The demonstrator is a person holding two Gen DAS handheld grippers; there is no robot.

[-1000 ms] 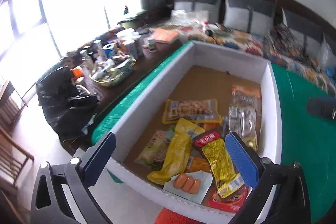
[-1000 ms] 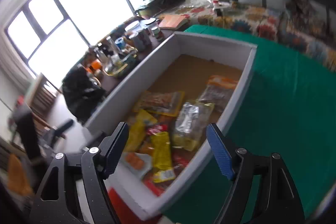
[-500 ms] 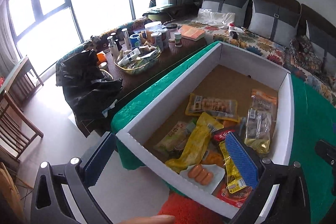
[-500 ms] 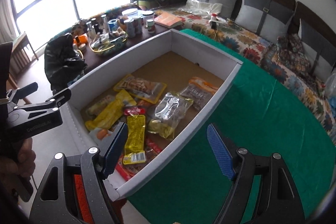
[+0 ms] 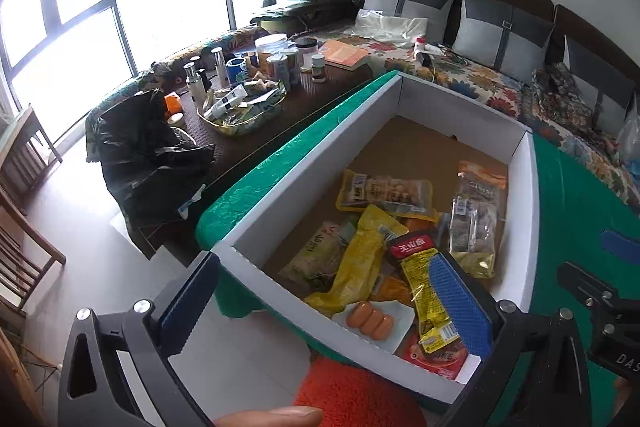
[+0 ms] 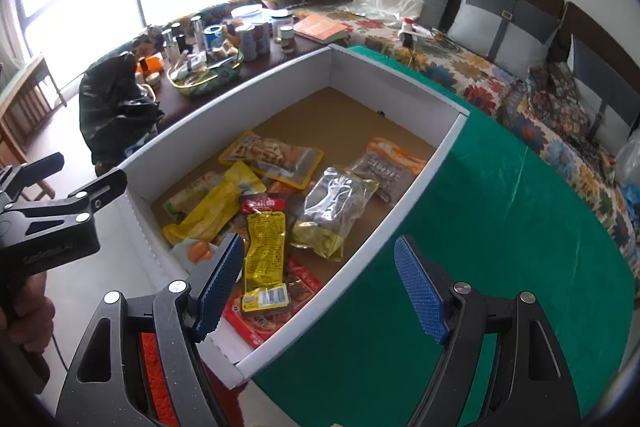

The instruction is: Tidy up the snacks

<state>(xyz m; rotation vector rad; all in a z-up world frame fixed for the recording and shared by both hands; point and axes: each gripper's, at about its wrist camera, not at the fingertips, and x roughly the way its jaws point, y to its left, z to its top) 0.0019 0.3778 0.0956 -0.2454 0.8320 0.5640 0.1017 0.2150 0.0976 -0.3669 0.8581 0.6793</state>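
Snack packets lie piled in a large white-walled cardboard box (image 6: pixel 416 183) with a brown floor, which sits on the green-clothed table (image 6: pixel 500 227). Seen from the right wrist, the pile fills the half of the box floor toward 7 o'clock, while the half toward 1 o'clock is bare. A long yellow printed sachet (image 6: pixel 266 251) lies on top, over a red flat packet (image 6: pixel 280 311) at the 6 o'clock corner. At 10 o'clock from the sachet lies a yellow crumpled pouch (image 6: pixel 212 207), and at 2 o'clock a clear silvery bag (image 6: pixel 332 207). Beyond these lie a yellow-rimmed clear packet of pale pieces (image 6: pixel 272 155) and an orange-topped clear packet (image 6: pixel 386 163). A white tray pack of 3 orange sausages (image 5: pixel 370 319) lies against the near wall in the left view.

The left hand-held gripper (image 5: pixel 328 301) stands released, straddling the box's near wall: 1 blue pad over the packets, the other outside. The right hand-held gripper (image 6: pixel 320 287) is also wide apart and empty, straddling the box's right-hand wall.

At 10 o'clock beyond the box, a dark side table (image 6: pixel 296 51) carries jars, bottles and a book.
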